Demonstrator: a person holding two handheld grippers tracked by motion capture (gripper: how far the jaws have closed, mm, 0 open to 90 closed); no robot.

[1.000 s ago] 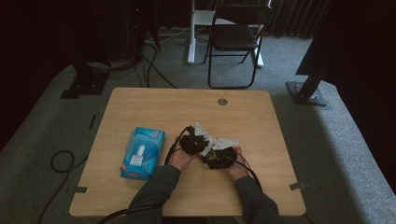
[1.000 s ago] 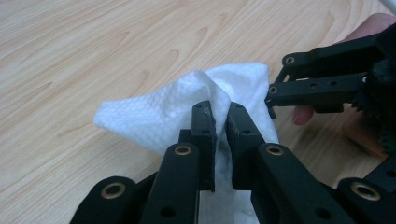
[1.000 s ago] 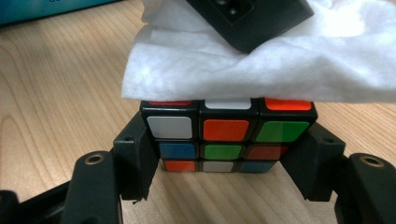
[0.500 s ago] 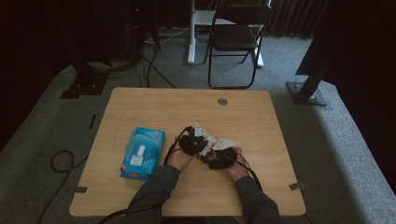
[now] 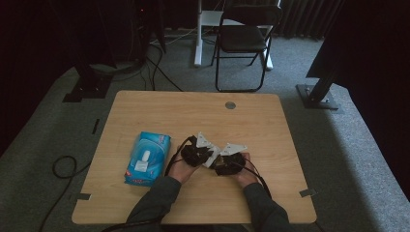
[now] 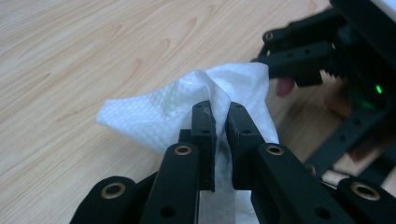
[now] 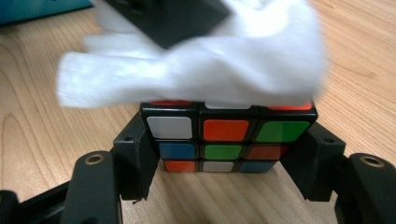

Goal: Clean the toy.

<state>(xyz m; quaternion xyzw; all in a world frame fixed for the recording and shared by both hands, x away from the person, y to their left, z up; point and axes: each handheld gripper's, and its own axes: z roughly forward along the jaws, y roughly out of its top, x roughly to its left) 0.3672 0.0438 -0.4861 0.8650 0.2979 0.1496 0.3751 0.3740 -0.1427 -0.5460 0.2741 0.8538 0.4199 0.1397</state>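
My right gripper (image 7: 226,158) is shut on a Rubik's cube (image 7: 229,135), its jaws pressing the cube's left and right sides just above the table. A white wipe (image 7: 201,65) lies over the cube's top face. My left gripper (image 6: 218,112) is shut on that wipe (image 6: 159,112), pinching a bunched fold, and its black body (image 7: 173,18) hangs above the cube. In the high view the left gripper (image 5: 196,153) and right gripper (image 5: 229,164) meet tip to tip near the table's front middle, a bit of wipe (image 5: 212,159) between them.
A blue pack of wipes (image 5: 147,157) lies flat to the left of my left hand. The wooden table (image 5: 193,111) has a round grommet (image 5: 230,105) near its far edge. A folding chair (image 5: 244,38) stands on the floor beyond it.
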